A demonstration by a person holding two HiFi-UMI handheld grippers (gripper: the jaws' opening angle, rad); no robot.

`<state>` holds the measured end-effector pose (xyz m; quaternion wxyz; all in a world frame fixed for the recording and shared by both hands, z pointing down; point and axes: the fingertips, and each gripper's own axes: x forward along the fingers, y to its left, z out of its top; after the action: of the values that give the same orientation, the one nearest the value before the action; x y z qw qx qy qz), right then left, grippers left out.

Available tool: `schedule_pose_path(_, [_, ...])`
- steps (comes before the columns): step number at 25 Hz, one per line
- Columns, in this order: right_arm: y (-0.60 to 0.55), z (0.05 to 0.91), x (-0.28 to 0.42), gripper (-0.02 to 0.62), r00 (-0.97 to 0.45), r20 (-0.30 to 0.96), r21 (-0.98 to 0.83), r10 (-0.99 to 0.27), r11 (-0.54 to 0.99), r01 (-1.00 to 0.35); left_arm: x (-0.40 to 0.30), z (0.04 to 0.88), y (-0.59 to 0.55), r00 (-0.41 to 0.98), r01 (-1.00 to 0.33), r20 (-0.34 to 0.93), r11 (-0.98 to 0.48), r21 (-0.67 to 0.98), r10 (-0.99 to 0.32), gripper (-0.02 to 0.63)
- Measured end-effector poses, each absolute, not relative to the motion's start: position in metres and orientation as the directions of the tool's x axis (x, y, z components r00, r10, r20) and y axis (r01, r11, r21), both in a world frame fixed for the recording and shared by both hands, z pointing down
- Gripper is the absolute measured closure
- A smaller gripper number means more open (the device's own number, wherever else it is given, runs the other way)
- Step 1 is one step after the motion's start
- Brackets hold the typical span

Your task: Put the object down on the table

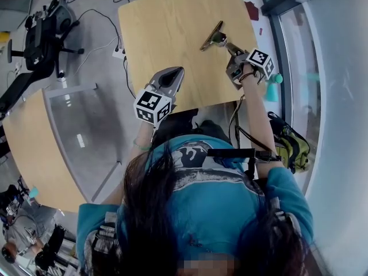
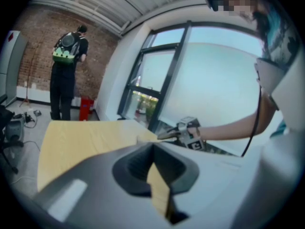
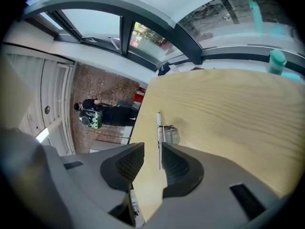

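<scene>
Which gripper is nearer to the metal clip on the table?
Right. The right gripper has open jaws at the metal clip; the left gripper is well apart, by the near edge of the table.

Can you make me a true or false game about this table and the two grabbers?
1. The metal clip is by the right gripper, whose jaws are apart. True.
2. The left gripper holds the metal clip. False: nothing is between its jaws.
3. The teal bottle stands on the table. False: it stands past the table's edge, by the window.
4. A person with a green backpack stands in the background. True.
</scene>
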<state>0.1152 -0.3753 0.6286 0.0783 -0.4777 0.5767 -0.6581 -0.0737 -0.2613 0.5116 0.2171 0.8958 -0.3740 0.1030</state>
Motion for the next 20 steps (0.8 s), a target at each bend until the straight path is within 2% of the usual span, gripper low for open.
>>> schedule_pose_path(11, [-0.271, 0.542, 0.121, 0.479, -0.681, 0.335, -0.931, -0.651, -0.12, -0.344, -0.009, 0.492, -0.209, 0.74, -0.671, 0.326, -0.684, 0.286, -0.589, 0.615])
schedule_pose_path(17, [-0.199, 0.517, 0.151, 0.493, -0.672, 0.304, -0.933, -0.675, -0.068, -0.353, 0.03, 0.485, -0.16, 0.747, -0.661, 0.321, -0.699, 0.273, -0.582, 0.615])
schedule_pose_path(20, [-0.167, 0.512, 0.171, 0.503, -0.645, 0.319, -0.915, -0.694, -0.048, -0.401, 0.051, 0.484, -0.134, 0.75, -0.658, 0.322, -0.704, 0.268, -0.578, 0.615])
